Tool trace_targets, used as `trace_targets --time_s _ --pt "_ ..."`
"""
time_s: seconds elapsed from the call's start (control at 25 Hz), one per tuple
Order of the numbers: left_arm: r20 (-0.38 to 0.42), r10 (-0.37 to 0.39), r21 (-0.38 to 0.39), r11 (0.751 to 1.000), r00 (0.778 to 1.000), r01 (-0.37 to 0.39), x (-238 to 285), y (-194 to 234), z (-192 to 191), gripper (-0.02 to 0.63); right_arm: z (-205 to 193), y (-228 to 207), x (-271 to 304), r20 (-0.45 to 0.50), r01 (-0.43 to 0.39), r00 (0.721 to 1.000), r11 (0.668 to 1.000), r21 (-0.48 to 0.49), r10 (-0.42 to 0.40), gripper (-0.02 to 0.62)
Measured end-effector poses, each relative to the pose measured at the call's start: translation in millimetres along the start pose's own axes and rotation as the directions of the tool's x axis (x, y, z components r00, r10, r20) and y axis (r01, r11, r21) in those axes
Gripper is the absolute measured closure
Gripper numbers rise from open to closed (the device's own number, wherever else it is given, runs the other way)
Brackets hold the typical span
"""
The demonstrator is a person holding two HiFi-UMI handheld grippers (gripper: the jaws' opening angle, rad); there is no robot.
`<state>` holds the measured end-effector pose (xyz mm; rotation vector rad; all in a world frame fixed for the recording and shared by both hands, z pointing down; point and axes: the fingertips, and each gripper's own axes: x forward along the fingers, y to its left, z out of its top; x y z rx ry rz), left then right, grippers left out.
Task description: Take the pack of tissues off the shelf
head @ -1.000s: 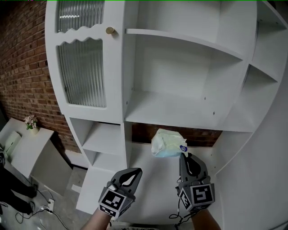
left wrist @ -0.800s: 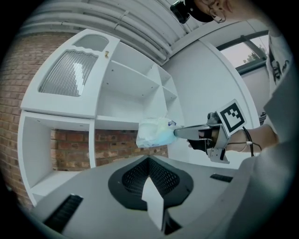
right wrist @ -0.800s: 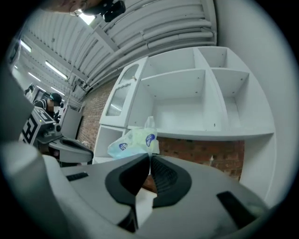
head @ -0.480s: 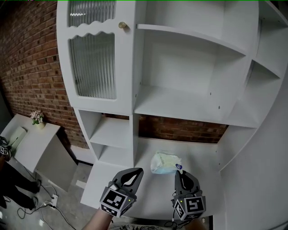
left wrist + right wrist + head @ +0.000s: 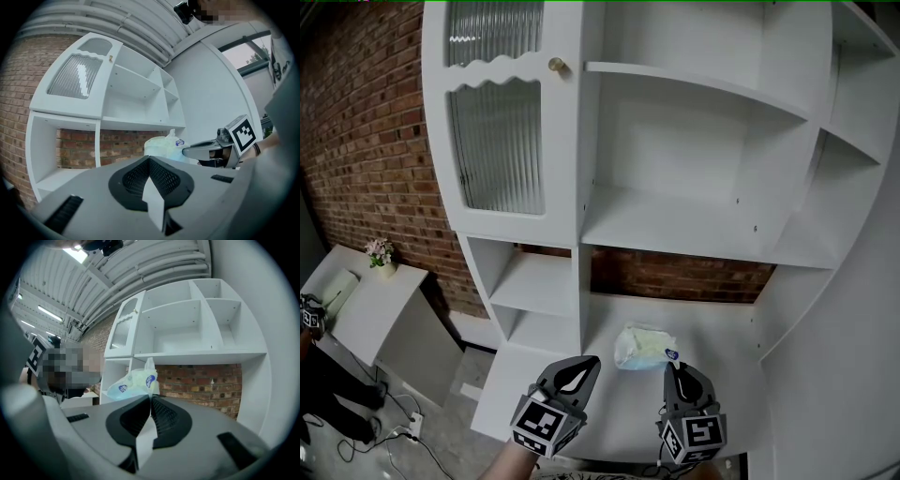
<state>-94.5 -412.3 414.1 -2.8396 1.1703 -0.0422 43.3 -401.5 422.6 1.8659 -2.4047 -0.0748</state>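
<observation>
Two grippers occupy the bottom edge of the head view, both pointing up the frame toward the shelf unit. The left gripper (image 5: 584, 361) sits lower centre-left, with its marker cube (image 5: 542, 424) just below it. Its jaws are pressed together tip to tip, and the left gripper view (image 5: 149, 160) shows nothing between them. The right gripper (image 5: 674, 367) sits lower centre-right, well apart from the left one. Its jaws are closed on the near corner of the pack of tissues (image 5: 643, 345). The right gripper view (image 5: 150, 397) shows the thin plastic edge of the pack (image 5: 133, 382) rising directly from the jaw tips.

The pack is a pale green-white soft wrap with a small blue label. It lies just above centre-bottom of the head view, low over the white bottom board (image 5: 722, 375) of the wide open compartment. Contact with the board cannot be confirmed. In the left gripper view the pack (image 5: 161, 145) appears right of centre, touching the tip of the right gripper (image 5: 193, 151).

Behind the pack, brick (image 5: 675, 277) shows through the open back of that compartment. Above it, the bare white shelves (image 5: 675, 225) fill the upper frame. A ribbed glass door (image 5: 497, 145) with a round knob (image 5: 555, 65) stands at upper left.
</observation>
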Motion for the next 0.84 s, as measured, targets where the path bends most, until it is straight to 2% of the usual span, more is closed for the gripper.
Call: trace_targets --time_s 0.32,0.84 --pt "-0.002 -0.015 -0.009 1.0 1.0 0.015 5 -4 -2 0.594 -5 -5 1 -0.002 -0.006 1.0 0.999 0.033 0.006 0.586" --pt "-0.028 -0.026 -0.011 1.0 0.999 0.026 15 -12 -11 0.594 -19 -13 2 -0.045 -0.019 0.999 1.0 0.023 0.02 0.586"
